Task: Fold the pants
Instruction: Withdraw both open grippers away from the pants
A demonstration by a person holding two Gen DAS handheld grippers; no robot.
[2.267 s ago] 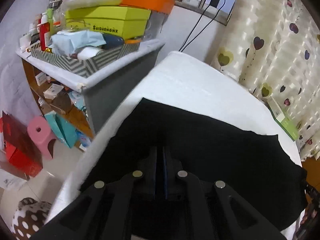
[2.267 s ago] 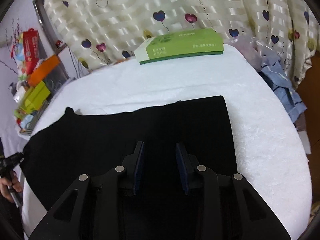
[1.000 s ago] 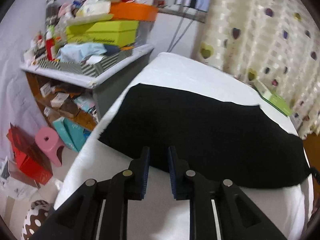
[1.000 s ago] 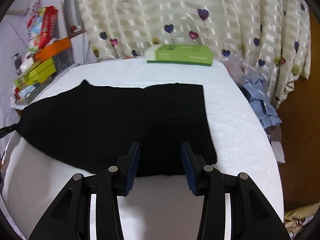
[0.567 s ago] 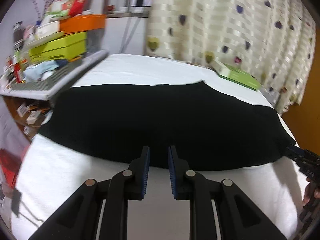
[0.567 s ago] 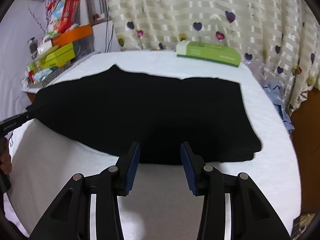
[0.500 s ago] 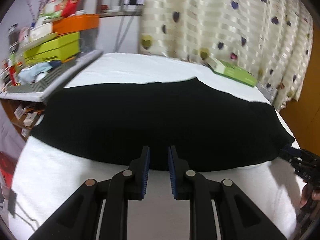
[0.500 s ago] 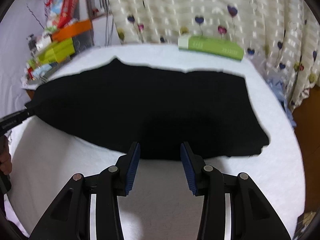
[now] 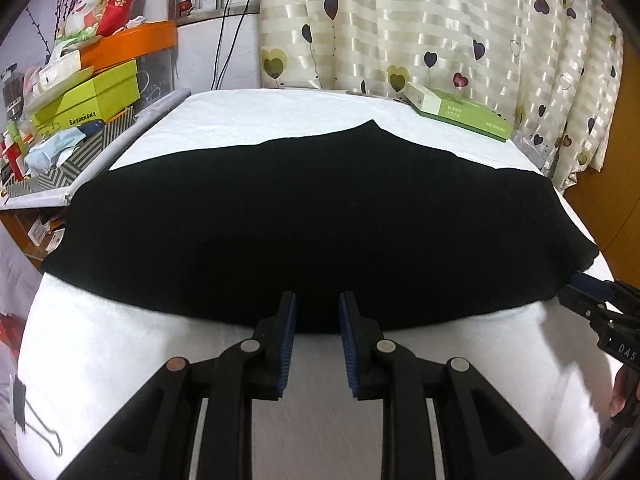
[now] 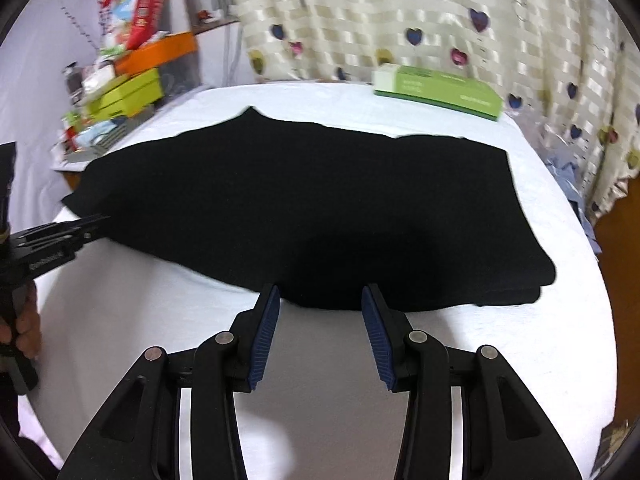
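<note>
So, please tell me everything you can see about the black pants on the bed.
The black pants are plain dark cloth, too dark to show seams or pockets. They lie flat across the white bed cover, already folded lengthwise into one broad band, with a small point on the far edge. At the right end two layers show, stacked. Neither the left gripper nor the right gripper holds them; both are open near the close edge. The green box lies beyond, apart.

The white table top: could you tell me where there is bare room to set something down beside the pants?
The white table top is bare along its near edge, between the black pants and both tongs, and in a far strip between the pants and the green box. The left side is crowded: a cluttered shelf borders it.
</note>
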